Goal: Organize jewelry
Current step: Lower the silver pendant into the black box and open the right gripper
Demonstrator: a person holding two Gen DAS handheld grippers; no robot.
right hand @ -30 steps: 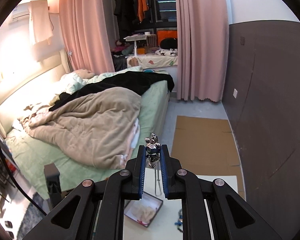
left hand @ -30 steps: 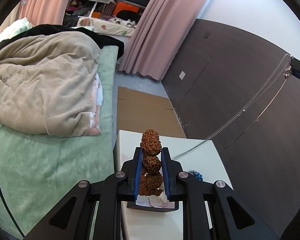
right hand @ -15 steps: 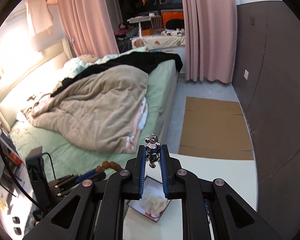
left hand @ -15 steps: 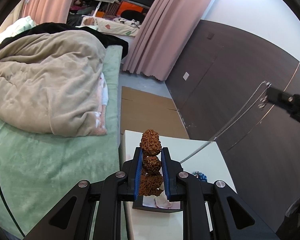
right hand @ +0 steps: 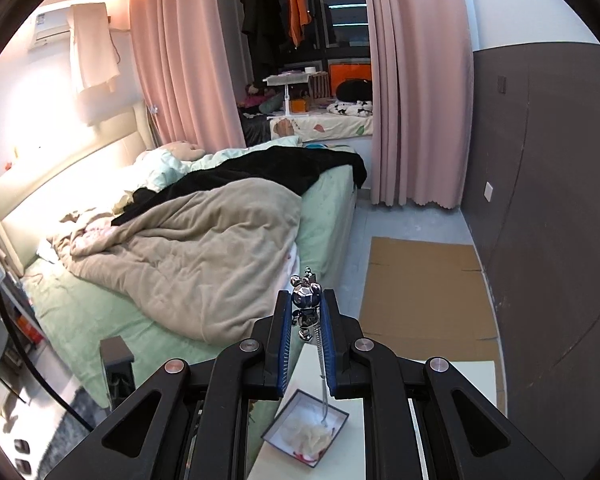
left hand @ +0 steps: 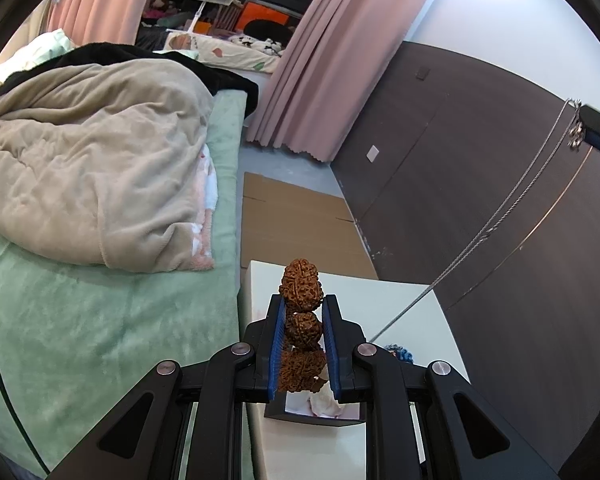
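My left gripper [left hand: 303, 320] is shut on a string of large brown walnut-like beads [left hand: 301, 284], held above a small dark open box [left hand: 312, 410] on the white table [left hand: 404, 304]. My right gripper [right hand: 306, 312] is shut on a silver bear pendant [right hand: 306, 298]; its silver chain [right hand: 322, 376] hangs down to the box [right hand: 306, 436]. In the left wrist view the right gripper [left hand: 594, 130] shows at the upper right, with the chain [left hand: 500, 216] running slack down to the table.
A blue beaded item [left hand: 400, 354] lies on the table right of the box. A bed with a beige blanket [left hand: 88, 168] stands to the left. Flat cardboard [right hand: 424, 284] lies on the floor beyond the table. A dark wall panel [left hand: 480, 160] is at right.
My right gripper has risen with the pendant, so the chain hangs longer over the box. My left gripper holds the beads nearly still above the box.
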